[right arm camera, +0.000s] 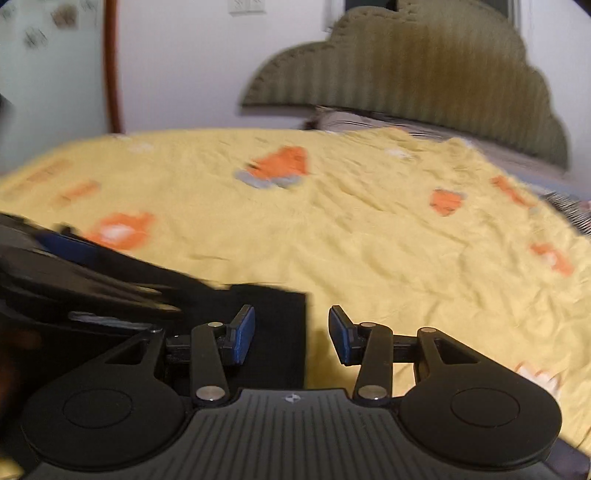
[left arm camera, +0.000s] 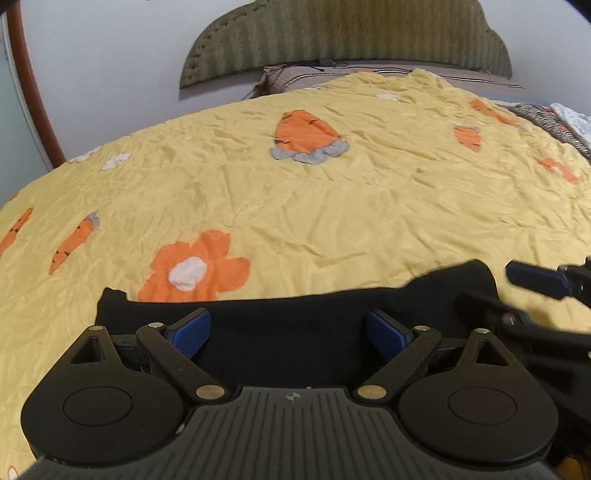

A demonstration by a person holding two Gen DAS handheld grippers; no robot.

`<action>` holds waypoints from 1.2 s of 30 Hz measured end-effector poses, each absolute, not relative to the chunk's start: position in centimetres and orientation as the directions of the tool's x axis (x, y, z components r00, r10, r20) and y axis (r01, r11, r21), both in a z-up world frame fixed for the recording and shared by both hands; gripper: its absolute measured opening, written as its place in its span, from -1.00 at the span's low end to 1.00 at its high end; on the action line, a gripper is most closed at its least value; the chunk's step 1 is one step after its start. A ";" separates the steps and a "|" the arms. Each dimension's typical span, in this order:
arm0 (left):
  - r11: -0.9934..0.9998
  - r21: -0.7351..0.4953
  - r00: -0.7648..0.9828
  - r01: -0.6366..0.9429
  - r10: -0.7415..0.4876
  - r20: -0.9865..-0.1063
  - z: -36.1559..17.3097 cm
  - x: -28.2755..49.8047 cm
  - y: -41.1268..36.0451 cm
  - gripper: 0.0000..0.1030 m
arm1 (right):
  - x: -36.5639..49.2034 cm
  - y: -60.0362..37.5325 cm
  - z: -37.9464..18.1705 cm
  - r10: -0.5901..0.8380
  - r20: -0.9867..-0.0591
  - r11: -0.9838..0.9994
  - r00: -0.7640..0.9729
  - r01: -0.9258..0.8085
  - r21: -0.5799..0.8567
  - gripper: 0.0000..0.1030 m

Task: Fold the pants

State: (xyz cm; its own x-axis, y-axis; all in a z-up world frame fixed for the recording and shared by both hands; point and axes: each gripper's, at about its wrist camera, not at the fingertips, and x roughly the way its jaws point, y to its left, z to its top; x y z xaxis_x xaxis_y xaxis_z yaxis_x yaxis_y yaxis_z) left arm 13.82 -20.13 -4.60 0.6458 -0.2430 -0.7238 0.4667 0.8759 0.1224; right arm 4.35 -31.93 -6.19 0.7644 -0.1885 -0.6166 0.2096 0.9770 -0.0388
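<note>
Black pants (left arm camera: pixel 295 332) lay folded at the near edge of a yellow bedspread (left arm camera: pixel 332 206). The left gripper (left arm camera: pixel 288 334) hovered over them, jaws wide apart, while the right gripper (right arm camera: pixel 291 334) stood open, empty, at their right edge.

Yellow carrot-print bedspread (left arm camera: pixel 332 206), green padded headboard (left arm camera: pixel 347 37)

1 pair of black pants (left arm camera: pixel 288 332), 1 yellow bedspread (left arm camera: pixel 332 206) on 1 bed, 1 padded headboard (left arm camera: pixel 343 33). 2 grippers: left gripper (left arm camera: pixel 288 334) and right gripper (right arm camera: pixel 291 338), each with 2 blue-padded fingers (left arm camera: pixel 190 332). On the spread in the left wrist view: 1 big orange flower (left arm camera: pixel 195 267), 1 large carrot print (left arm camera: pixel 306 133), several smaller ones.
</note>
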 end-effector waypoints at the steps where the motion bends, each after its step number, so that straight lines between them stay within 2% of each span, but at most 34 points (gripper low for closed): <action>1: 0.876 0.106 0.637 0.471 -0.255 -0.728 -4.4 14.0 -19.9 0.80 | 4.7 -32.2 -6.3 -0.206 -0.623 0.972 0.755 0.229 -0.045 -0.16; 6: 0.879 0.089 0.644 0.469 -0.271 -0.715 -3.1 12.7 -17.6 0.80 | 1.6 -32.6 -4.5 -0.208 -0.574 0.971 0.792 0.240 -0.020 -0.16; 9: 0.890 0.086 0.669 0.447 -0.268 -0.694 -2.3 11.3 -15.4 0.81 | 0.0 -31.8 -3.7 -0.091 -0.569 0.988 0.818 0.145 0.052 -0.16; 12: 0.904 0.070 0.679 0.421 -0.263 -0.685 -1.8 10.2 -13.2 0.83 | -0.1 -30.1 -4.3 -0.007 -0.595 0.997 0.804 0.049 0.055 -0.16; 14: 0.916 0.052 0.676 0.399 -0.255 -0.692 -2.0 9.9 -12.0 0.83 | 0.3 -29.3 -5.1 -0.016 -0.616 0.998 0.788 0.046 0.033 -0.16; 16: 0.918 0.043 0.655 0.395 -0.248 -0.714 -2.8 10.1 -11.3 0.83 | 0.8 -29.6 -6.0 -0.046 -0.626 0.996 0.778 0.081 0.028 0.11; 17: 0.921 0.055 0.641 0.386 -0.226 -0.733 -3.4 10.3 -11.3 0.78 | 0.8 -29.8 -6.0 -0.060 -0.624 0.994 0.779 0.106 0.036 0.13; 19: 0.928 0.062 0.635 0.367 -0.201 -0.746 -3.9 10.4 -10.7 0.77 | 0.2 -29.5 -5.4 -0.075 -0.610 0.992 0.789 0.118 0.031 0.13; 21: 0.930 0.030 0.645 0.367 -0.231 -0.728 -3.3 9.8 -9.8 0.81 | -0.7 -28.6 -4.5 -0.093 -0.587 0.994 0.804 0.107 -0.011 0.13; 26: 0.927 -0.023 0.642 0.374 -0.276 -0.715 -2.5 8.4 -8.6 0.81 | -2.5 -26.8 -4.1 0.021 -0.590 0.999 0.807 0.002 0.039 0.13; 29: 0.920 -0.006 0.621 0.392 -0.269 -0.736 -3.6 7.7 -8.5 0.82 | -2.5 -26.4 -5.4 0.018 -0.618 0.999 0.786 0.007 0.038 0.13; 32: 0.924 0.035 0.637 0.382 -0.235 -0.734 -4.8 7.2 -8.6 0.94 | -2.7 -26.4 -6.0 0.006 -0.613 0.999 0.790 0.022 0.039 0.14; 36: 0.926 0.026 0.636 0.376 -0.238 -0.734 -4.8 7.1 -8.3 0.97 | -2.8 -26.4 -6.1 -0.001 -0.612 0.999 0.791 0.026 0.033 0.20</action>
State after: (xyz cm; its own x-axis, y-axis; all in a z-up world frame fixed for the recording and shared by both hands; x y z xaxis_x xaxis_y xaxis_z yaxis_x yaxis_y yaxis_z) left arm 7.12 -8.28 -4.82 0.6361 -0.2376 -0.7341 0.3761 0.9262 0.0261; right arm -2.78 -26.36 -6.15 0.7912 -0.0007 -0.6116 0.0265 0.9991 0.0332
